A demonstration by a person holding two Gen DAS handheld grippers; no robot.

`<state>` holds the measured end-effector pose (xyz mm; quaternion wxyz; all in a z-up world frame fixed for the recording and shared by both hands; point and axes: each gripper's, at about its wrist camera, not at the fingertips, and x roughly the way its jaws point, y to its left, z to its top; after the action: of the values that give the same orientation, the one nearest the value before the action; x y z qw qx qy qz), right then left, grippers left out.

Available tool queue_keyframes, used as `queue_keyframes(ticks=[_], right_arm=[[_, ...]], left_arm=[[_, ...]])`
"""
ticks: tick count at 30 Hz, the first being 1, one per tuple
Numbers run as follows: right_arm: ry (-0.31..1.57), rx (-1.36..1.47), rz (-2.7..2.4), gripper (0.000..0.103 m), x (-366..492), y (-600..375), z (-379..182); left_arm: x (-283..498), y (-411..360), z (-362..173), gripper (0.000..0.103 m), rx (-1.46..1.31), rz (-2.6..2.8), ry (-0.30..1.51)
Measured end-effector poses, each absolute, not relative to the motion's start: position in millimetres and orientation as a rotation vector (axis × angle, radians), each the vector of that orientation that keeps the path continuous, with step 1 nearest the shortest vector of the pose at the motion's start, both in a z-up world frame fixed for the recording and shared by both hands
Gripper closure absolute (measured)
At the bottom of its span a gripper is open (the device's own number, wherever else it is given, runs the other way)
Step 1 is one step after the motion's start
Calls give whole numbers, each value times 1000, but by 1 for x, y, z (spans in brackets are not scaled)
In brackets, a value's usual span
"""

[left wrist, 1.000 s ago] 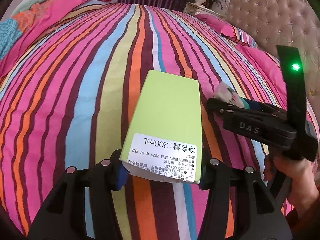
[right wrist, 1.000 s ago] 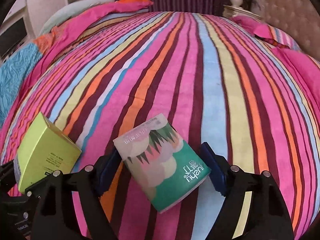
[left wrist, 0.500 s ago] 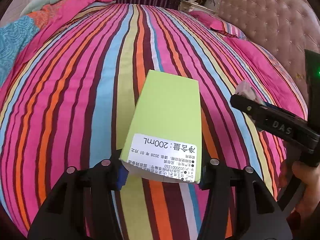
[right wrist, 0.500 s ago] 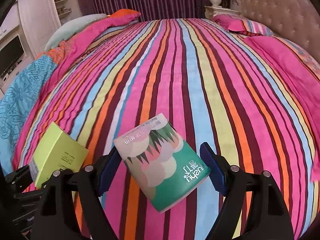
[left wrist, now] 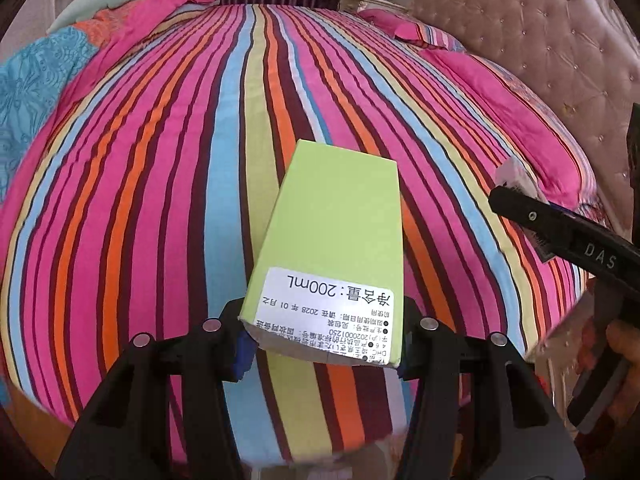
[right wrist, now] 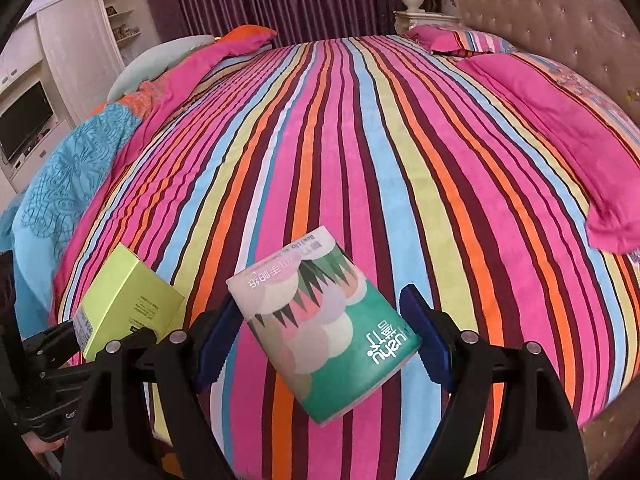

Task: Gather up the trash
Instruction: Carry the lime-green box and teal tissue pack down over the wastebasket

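The left gripper [left wrist: 322, 350] has its jaws closed on the near end of a lime-green carton [left wrist: 332, 236]; the carton juts forward and upward from the grip, its white printed label facing the camera, and it hangs clear above the striped bedspread [left wrist: 160, 200]; the right gripper [right wrist: 318, 340] stands about half open with a green and pink tissue pack [right wrist: 324, 336] between its blue pads [right wrist: 214, 344]; the left pad presses the pack's side, while the right pad seems to meet only its lower corner, so the pack sits skewed in the grip, also raised off the bed; from the right wrist view the green carton shows at the lower left, clamped in the other tool; from the left wrist view the black body of the right tool reaches in from the right edge, a person's hand [left wrist: 624, 344] wrapped round its handle; beyond the bedspread lie pink pillows [right wrist: 560, 120], a turquoise quilt [right wrist: 68, 172] folded along the left side, a tufted headboard [left wrist: 540, 40] and purple curtains [right wrist: 280, 0].
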<state>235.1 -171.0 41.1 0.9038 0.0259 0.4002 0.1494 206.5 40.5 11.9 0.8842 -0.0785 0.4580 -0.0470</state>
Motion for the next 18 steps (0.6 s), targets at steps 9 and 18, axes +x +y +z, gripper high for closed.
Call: queue_keyframes(ticks=[9, 18], right_arm=[[854, 44, 347, 28, 184, -162, 27], [931, 61, 440, 28, 112, -163, -2]], left_arm=[[145, 43, -5, 52, -150, -117, 991], [76, 41, -34, 52, -78, -160, 1072]])
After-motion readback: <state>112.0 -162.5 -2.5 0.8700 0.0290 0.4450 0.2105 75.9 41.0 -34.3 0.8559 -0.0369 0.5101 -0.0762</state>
